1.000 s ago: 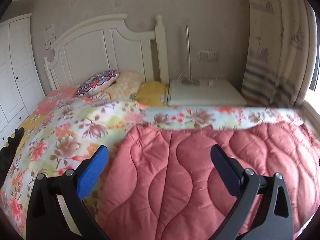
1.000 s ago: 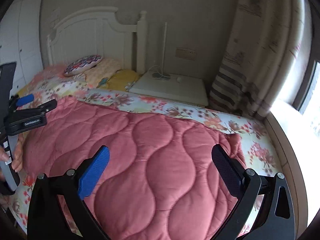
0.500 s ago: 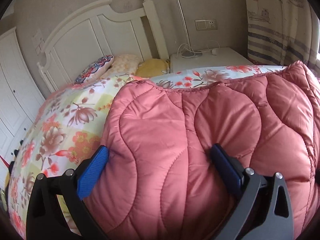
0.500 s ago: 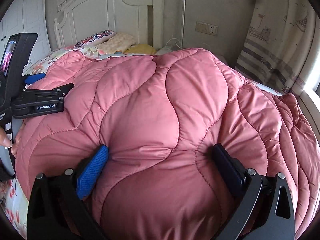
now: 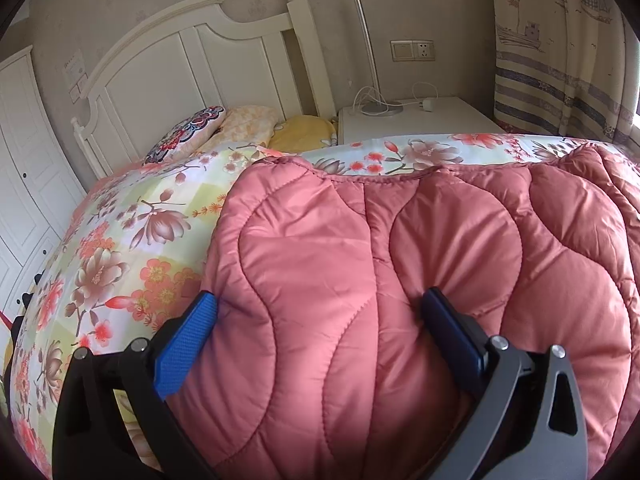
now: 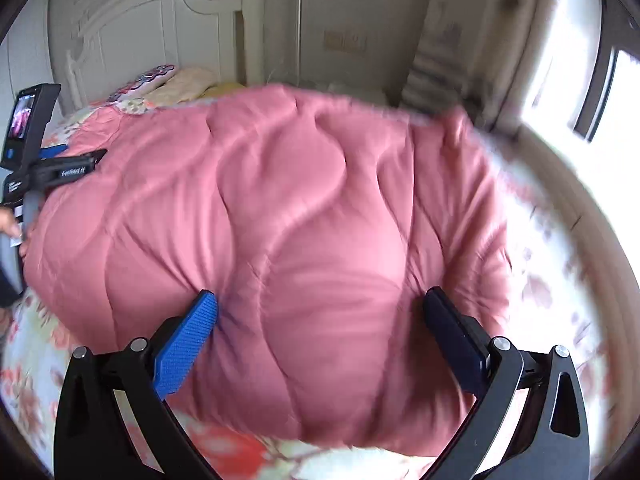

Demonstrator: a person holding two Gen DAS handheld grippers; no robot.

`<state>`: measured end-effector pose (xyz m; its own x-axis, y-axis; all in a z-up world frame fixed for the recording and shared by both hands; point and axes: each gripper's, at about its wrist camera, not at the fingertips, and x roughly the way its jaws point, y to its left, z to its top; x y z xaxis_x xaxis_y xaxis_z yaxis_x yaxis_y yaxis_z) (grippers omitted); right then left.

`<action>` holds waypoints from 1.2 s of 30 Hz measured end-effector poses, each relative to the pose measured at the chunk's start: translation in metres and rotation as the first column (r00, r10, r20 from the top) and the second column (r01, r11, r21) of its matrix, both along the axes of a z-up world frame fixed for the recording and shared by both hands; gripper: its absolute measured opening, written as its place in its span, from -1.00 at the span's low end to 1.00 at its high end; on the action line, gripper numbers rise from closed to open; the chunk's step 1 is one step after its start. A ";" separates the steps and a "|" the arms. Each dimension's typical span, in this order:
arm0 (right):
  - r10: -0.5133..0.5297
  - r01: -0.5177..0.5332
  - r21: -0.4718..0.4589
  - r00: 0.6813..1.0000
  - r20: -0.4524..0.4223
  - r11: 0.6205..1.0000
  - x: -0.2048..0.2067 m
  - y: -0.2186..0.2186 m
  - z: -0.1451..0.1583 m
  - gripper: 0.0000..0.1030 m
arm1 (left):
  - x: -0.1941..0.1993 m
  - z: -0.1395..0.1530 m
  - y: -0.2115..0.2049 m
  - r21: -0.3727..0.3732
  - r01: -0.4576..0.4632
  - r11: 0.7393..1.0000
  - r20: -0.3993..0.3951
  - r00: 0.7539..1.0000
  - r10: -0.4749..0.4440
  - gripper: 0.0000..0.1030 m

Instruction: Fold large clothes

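Both tongs are spread wide with the pink quilted coat bulging between their blue pads: the left tongs [image 5: 320, 332] at its left edge, the right tongs [image 6: 320, 330] further right. The pink quilted coat [image 5: 400, 260] lies on the floral bedspread [image 5: 120, 248], white headboard [image 5: 192, 56] beyond.
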<state>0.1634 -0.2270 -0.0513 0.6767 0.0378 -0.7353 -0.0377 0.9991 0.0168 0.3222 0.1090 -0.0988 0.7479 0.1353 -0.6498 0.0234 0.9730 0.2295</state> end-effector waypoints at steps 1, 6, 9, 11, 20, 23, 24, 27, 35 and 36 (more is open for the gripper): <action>0.005 -0.005 0.005 1.000 -0.002 1.000 -0.002 -0.003 -0.001 0.91 | 0.000 0.000 -0.001 0.008 -0.002 1.000 0.001 1.000 0.002 0.96; -0.062 0.062 -0.008 0.997 0.053 0.998 -0.020 -0.011 0.027 0.90 | -0.002 0.000 0.000 0.009 -0.008 1.000 0.008 1.000 0.008 0.96; -0.110 0.110 -0.008 0.994 0.006 0.994 -0.017 -0.030 0.010 0.91 | -0.001 0.000 0.001 0.000 -0.006 1.000 0.001 1.000 0.006 0.96; -0.098 0.101 0.088 0.995 -0.037 0.991 -0.014 -0.043 -0.008 0.91 | -0.002 0.000 0.000 0.002 -0.003 1.000 0.005 1.000 0.003 0.96; -0.111 0.104 0.060 0.985 0.130 0.993 0.014 -0.020 0.072 0.91 | -0.001 0.000 0.000 0.004 -0.008 1.000 0.005 1.000 0.008 0.96; -0.021 0.018 0.018 0.989 0.143 1.000 0.071 0.015 0.091 0.91 | -0.002 0.000 -0.001 0.003 -0.010 1.000 0.004 1.000 0.010 0.96; 0.002 -0.001 -0.008 0.991 0.136 1.000 0.092 0.029 0.093 0.91 | -0.002 0.000 -0.001 0.004 -0.010 1.000 0.004 1.000 0.010 0.96; 0.062 -0.060 -0.034 0.996 0.063 0.998 0.147 0.061 0.088 0.91 | -0.002 0.000 -0.001 -0.002 -0.009 1.000 0.001 1.000 0.009 0.96; 0.086 -0.078 0.069 0.988 -0.124 0.995 0.210 0.039 0.004 0.91 | -0.003 0.001 0.000 -0.017 -0.013 1.000 -0.001 1.000 0.013 0.96; 0.086 -0.080 0.060 0.989 -0.119 0.995 0.209 0.039 0.003 0.91 | -0.003 0.001 -0.001 -0.016 -0.015 1.000 -0.005 1.000 0.015 0.96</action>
<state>0.3722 -0.1880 -0.0482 0.5754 0.1325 -0.8071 -0.1148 0.9901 0.0807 0.3197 0.1082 -0.0974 0.7429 0.1358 -0.6555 0.0103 0.9768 0.2140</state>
